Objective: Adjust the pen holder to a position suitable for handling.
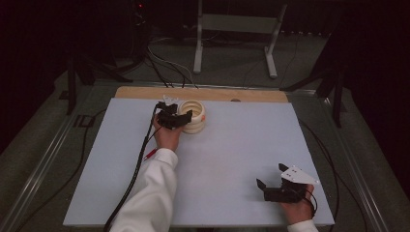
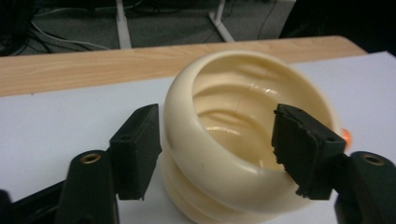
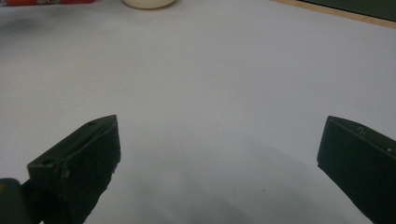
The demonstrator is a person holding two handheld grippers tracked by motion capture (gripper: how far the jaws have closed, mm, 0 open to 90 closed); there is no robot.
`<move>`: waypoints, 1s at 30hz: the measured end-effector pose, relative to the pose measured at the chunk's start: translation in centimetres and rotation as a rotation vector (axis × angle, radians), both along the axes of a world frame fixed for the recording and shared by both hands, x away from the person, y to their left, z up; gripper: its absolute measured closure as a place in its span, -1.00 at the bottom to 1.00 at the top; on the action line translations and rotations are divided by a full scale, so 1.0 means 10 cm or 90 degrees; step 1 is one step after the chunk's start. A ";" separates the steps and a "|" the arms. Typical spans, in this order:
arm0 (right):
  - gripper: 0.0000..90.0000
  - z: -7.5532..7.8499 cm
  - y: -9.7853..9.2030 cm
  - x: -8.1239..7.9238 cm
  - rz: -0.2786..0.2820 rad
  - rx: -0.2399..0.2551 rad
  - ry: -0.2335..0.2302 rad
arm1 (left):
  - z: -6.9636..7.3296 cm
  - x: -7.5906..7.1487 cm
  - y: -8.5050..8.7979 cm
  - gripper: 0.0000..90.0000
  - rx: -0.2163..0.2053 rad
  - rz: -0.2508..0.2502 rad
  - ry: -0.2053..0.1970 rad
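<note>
Already the left gripper straddles the cream ribbed plastic bowl's near wall, jaws spread, 1 inside; the right gripper rests spread, well apart.

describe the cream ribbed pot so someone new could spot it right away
Look to the far left part of the white board, near its wooden back edge. The cream pot stands there, straddled by the left gripper: rounded, stacked bulges, open top.

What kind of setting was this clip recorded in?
Probably a lab or a data-collection rig, not a home: a white work board on a wooden table, black curtains all round, cables across the floor, and a metal stand behind. On the board stands a ribbed cream bowl.
</note>
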State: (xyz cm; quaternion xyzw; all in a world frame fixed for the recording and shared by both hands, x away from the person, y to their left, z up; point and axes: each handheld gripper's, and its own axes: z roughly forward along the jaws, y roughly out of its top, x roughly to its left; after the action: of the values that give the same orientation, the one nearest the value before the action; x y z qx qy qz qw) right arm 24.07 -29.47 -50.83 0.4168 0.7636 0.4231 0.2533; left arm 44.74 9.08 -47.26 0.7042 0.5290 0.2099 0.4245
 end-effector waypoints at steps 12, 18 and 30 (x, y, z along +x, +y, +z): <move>-1.00 0.00 0.00 0.00 0.000 -0.003 0.000 | -0.02 -0.05 0.06 0.46 -0.015 0.006 0.005; -1.00 0.00 0.00 0.00 0.000 -0.003 0.000 | -0.02 -0.09 0.04 0.66 -0.008 -0.006 -0.009; -1.00 0.01 -0.03 0.00 -0.004 0.019 0.003 | 0.14 -0.24 0.07 0.67 -0.023 -0.064 -0.004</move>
State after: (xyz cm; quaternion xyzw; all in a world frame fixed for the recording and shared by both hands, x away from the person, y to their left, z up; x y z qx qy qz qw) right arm 24.10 -29.74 -50.76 0.4242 0.7562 0.4328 0.2467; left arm 42.30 9.79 -45.89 0.7215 0.4954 0.1807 0.4487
